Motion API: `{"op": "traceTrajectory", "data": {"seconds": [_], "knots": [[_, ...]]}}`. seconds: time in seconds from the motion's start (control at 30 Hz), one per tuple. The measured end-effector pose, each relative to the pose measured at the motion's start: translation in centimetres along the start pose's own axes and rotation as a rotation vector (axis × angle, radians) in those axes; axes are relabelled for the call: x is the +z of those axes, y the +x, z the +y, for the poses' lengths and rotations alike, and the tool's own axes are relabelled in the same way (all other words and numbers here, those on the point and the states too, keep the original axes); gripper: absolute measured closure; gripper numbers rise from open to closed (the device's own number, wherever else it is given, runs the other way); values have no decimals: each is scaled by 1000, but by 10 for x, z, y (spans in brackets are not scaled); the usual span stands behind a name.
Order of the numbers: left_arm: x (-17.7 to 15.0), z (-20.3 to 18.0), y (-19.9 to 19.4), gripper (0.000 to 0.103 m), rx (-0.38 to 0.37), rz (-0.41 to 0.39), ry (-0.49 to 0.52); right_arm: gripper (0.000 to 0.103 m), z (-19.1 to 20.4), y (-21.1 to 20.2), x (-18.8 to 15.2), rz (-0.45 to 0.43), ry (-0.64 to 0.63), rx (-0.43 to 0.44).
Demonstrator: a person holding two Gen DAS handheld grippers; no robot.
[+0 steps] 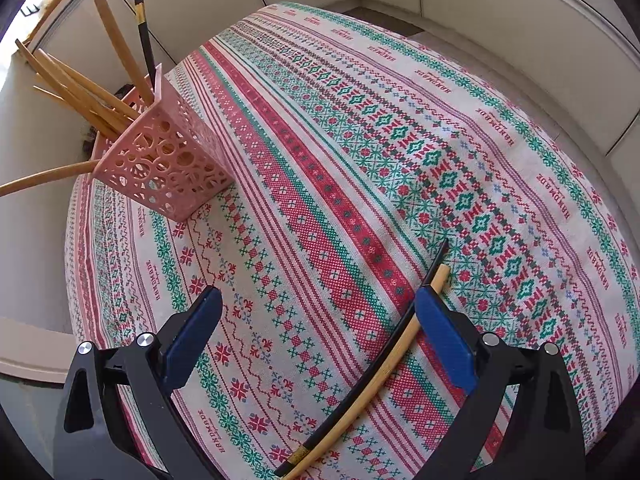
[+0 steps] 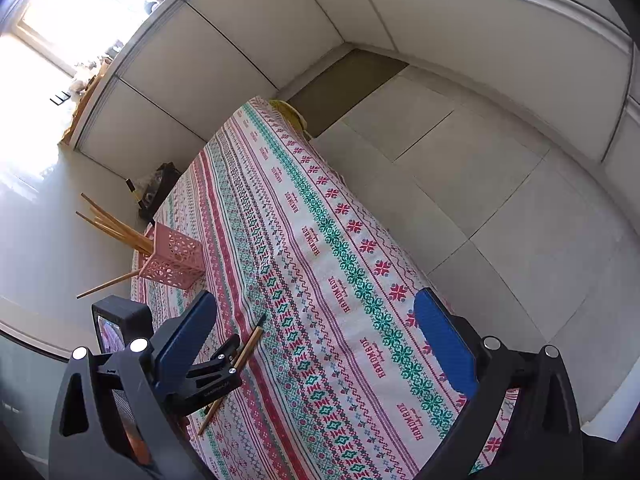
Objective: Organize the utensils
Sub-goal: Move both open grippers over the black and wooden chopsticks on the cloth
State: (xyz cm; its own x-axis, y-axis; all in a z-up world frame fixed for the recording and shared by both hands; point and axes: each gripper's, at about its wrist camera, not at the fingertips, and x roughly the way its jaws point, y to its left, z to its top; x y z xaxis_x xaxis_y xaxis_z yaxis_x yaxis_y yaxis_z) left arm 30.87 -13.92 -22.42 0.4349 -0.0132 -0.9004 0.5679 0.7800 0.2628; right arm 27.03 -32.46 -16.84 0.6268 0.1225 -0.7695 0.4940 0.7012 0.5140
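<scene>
Left wrist view only: black chopstick (image 1: 416, 300) w/ bamboo chopstick (image 1: 384, 372) on patterned cloth (image 1: 320, 184), touching left gripper (image 1: 316, 312) finger; jaws spread. Right gripper (image 2: 314, 316) spread, empty. Pink holder (image 2: 173, 258) far-left corner; tiled floor (image 2: 500, 184).

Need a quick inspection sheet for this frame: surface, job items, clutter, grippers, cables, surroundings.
Surface: table under a patterned tablecloth, red, green and white bands.
Job's things: pink perforated holder near the far left corner, holding wooden utensils and one black chopstick. A loose black chopstick and bamboo chopstick lie side by side on the cloth.
Clutter: nothing seen on the cloth.
Grippers: left gripper open, low over the loose pair, one finger beside them. Right gripper open, holds nothing.
Cables: nothing seen.
Surroundings: tiled floor, pale wall panels, bright window, dark object on the floor by the table.
</scene>
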Motion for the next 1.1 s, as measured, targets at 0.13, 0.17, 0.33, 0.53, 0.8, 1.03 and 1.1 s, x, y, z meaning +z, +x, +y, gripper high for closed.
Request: {"op": "traceTrajectory", "data": {"seconds": [0.13, 0.17, 0.33, 0.53, 0.8, 1.03, 1.1], "knots": [[-4, -11, 8, 7, 1, 28, 54, 7, -1, 2, -1, 14, 5, -3], [-6, -12, 11, 7, -4, 36, 60, 7, 0, 2, -1, 11, 5, -6], [-8, -5, 10, 9, -39, 27, 28, 7, -1, 2, 0, 7, 9, -9], [0, 0, 4, 8, -19, 13, 23, 7, 1, 6, -1, 24, 4, -14], [-2, 0, 11, 9, -89, 26, 33, 7, -1, 7, -1, 25, 12, -16], [-1, 0, 11, 6, -88, 34, 39, 7, -2, 8, -1, 33, 18, -16], [-3, -5, 16, 6, -96, 50, 57, 7, -3, 8, -1, 30, 19, -18]]}}
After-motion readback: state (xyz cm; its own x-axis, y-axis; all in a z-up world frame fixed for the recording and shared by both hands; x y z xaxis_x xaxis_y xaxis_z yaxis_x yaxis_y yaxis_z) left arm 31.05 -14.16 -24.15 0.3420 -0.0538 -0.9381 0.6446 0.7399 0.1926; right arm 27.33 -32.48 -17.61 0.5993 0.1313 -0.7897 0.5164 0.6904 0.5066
